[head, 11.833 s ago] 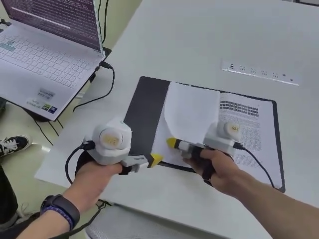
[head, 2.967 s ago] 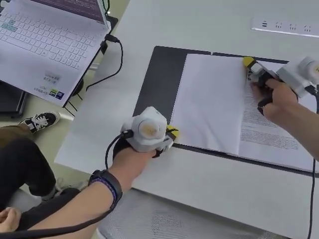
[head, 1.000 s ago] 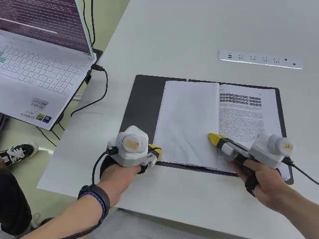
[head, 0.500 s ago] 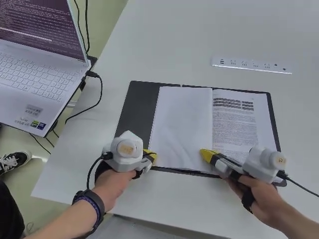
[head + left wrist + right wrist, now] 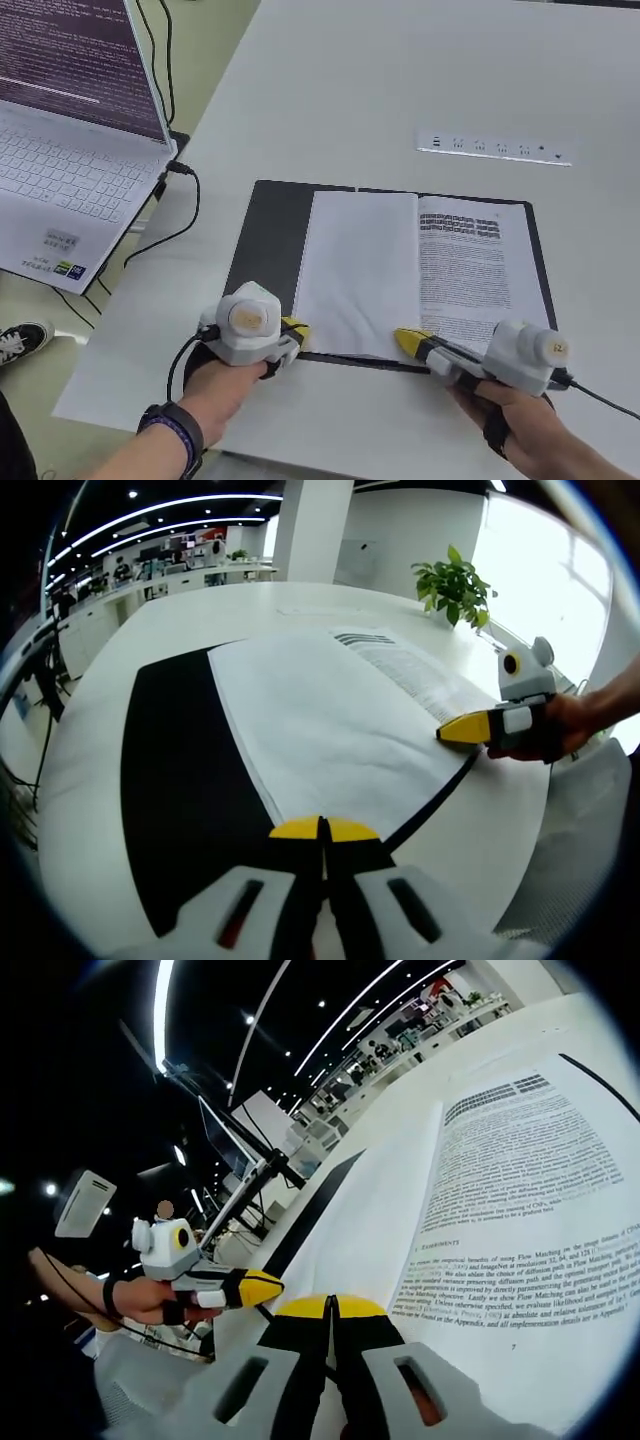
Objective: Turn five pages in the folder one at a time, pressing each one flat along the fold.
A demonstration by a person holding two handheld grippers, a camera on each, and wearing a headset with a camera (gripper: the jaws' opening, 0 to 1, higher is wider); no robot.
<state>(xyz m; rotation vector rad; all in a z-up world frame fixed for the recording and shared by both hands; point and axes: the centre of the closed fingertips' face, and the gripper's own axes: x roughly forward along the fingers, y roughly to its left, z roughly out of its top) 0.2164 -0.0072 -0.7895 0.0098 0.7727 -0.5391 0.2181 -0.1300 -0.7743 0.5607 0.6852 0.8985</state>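
Left jaws: left gripper [image 5: 322,829] closed, empty, tips at folder [image 5: 268,250] near edge, beside blank page [image 5: 355,265].
Right jaws: right gripper [image 5: 409,341] closed, empty, tips at near end of fold [image 5: 417,262].
Folder: open flat on table [image 5: 400,80], printed page [image 5: 470,270] right of fold.
Risk: closed tips may drag and crease paper; folder could slide if unpinned.
Views: right gripper view shows print close; head view shows laptop [image 5: 70,150].

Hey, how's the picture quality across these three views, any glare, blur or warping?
Head view: even light, sharp, no glare on the folder. Left gripper view: fisheye bows the blank page; window blown out. Right gripper view: printed page sharp but curved; dark room, bright ceiling strips.
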